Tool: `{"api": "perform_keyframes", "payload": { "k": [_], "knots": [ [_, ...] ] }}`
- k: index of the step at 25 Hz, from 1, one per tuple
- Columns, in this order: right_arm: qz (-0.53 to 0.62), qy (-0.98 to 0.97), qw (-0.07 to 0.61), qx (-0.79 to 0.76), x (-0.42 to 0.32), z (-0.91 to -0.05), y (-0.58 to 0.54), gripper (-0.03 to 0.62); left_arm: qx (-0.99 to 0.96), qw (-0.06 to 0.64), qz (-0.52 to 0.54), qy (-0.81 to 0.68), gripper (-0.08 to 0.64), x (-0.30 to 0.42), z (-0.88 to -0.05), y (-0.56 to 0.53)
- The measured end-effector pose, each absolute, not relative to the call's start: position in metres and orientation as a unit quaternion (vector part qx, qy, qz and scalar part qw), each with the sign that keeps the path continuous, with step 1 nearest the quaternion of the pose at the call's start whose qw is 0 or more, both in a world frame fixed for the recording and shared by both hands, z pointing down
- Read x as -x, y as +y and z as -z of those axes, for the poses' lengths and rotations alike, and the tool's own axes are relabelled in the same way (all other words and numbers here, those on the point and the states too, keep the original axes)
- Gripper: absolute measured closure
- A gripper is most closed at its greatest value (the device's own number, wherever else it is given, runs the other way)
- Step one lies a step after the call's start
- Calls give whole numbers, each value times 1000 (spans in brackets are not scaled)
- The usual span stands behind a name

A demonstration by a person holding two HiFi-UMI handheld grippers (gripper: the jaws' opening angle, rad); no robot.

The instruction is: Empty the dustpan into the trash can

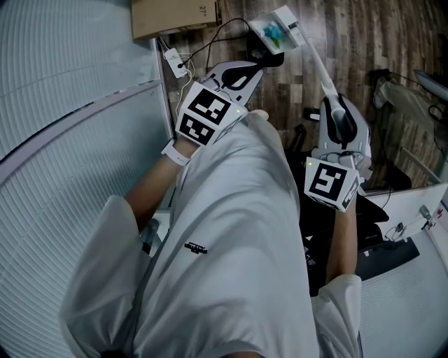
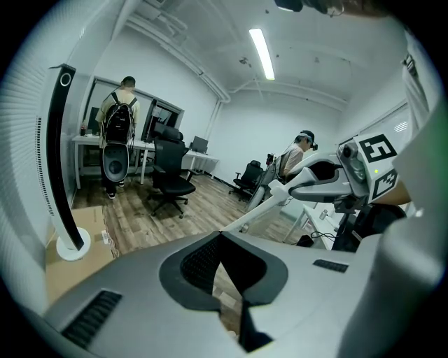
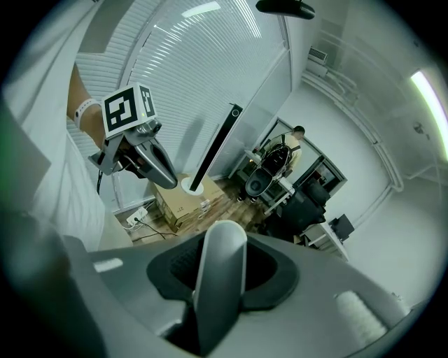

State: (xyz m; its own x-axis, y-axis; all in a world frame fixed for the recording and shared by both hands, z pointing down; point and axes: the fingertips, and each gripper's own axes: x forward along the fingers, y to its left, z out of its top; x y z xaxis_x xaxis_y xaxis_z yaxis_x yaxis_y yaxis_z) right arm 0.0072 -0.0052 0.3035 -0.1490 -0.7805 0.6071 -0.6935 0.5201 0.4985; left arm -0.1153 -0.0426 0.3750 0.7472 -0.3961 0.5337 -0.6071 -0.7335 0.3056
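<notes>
In the head view a white dustpan (image 1: 275,29) with blue-green bits in it is held out over the wood floor, at the end of its long pale handle (image 1: 318,66). My right gripper (image 1: 341,115) is shut on that handle, which fills the space between its jaws in the right gripper view (image 3: 220,259). My left gripper (image 1: 252,68) is held beside it on the left, just short of the dustpan, with nothing in it. Its fingertips meet in the left gripper view (image 2: 222,241). I can make out no trash can in any view.
A cardboard box (image 1: 175,15) stands at the top left by a power strip with cables (image 1: 175,63). A ribbed white wall (image 1: 70,140) runs down the left. Dark equipment and cables (image 1: 392,175) lie at the right. Office chairs (image 2: 171,178) and two people (image 2: 119,119) are far off.
</notes>
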Motion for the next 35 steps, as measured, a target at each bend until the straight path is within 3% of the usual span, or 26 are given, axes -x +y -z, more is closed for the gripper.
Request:
{"api": "perform_keyframes", "payload": {
  "k": [35],
  "knots": [
    [84,-778,457,-423,12,-325,1,471,-898,241,-228,-290,554,115,-380,-37]
  ]
}}
